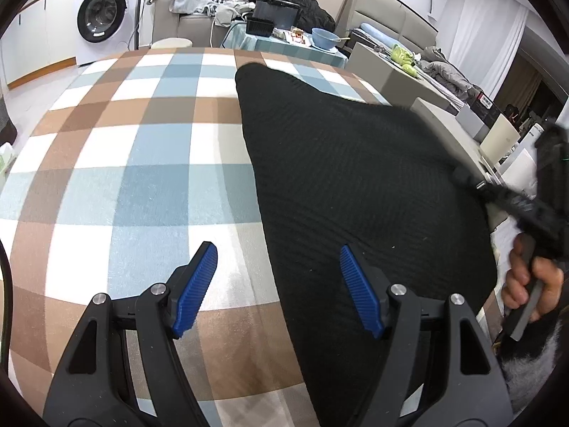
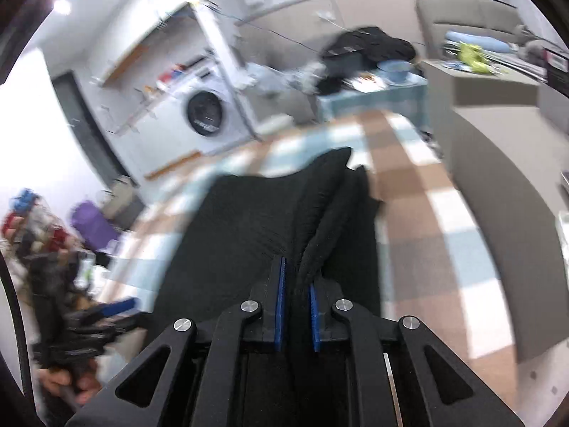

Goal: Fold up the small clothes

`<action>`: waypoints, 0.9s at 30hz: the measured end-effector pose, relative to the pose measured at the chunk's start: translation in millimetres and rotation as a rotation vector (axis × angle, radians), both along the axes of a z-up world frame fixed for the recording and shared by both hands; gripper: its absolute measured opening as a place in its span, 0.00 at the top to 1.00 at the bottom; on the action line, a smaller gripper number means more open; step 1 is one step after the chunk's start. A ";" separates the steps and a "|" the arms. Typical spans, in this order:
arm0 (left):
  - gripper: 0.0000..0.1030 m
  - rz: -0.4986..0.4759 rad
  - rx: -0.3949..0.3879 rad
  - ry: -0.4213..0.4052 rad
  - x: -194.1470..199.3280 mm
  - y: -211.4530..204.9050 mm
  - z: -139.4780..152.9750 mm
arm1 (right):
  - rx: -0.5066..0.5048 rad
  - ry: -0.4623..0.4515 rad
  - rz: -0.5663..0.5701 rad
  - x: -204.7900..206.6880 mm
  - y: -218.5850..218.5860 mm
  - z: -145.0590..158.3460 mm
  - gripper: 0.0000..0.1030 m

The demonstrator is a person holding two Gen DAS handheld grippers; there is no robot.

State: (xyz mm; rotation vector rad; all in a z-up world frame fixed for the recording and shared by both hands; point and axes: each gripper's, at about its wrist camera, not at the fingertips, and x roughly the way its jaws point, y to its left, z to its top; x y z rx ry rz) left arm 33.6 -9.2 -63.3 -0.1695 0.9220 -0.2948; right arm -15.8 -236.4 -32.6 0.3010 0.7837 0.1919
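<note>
The right gripper (image 2: pixel 296 297) pinches a bunched edge of the black cloth (image 1: pixel 355 185) on the checked table (image 1: pixel 142 178), maybe mid-fold, while the left gripper (image 1: pixel 277 274) waits wide open, holding nothing, needing the cloth's edge at its three o'clock.

No legible text, label or number on anything here.

garment (image 1: pixel 355 178): black, finely ribbed knit
counter cloth (image 1: pixel 142 163): checks of brown, pale blue, white
my pads (image 1: pixel 199 281): blue, ridged, on black jaws
washing machine (image 1: pixel 103 17): white, dark door
bowl (image 1: pixel 324 37): light blue
</note>
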 end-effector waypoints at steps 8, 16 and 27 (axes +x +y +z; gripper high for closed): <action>0.33 -0.040 0.022 0.026 -3.2 -11.8 -8.5 | 0.086 0.181 0.026 -14.3 -15.0 -38.5 0.77; 0.33 -0.049 0.017 0.036 -11.8 -11.0 -11.0 | 0.152 0.202 0.054 -68.2 -28.2 -40.9 0.75; 0.33 -0.085 0.036 0.050 -26.8 -25.4 -11.8 | 0.134 0.177 0.053 -59.3 -20.8 -36.6 0.46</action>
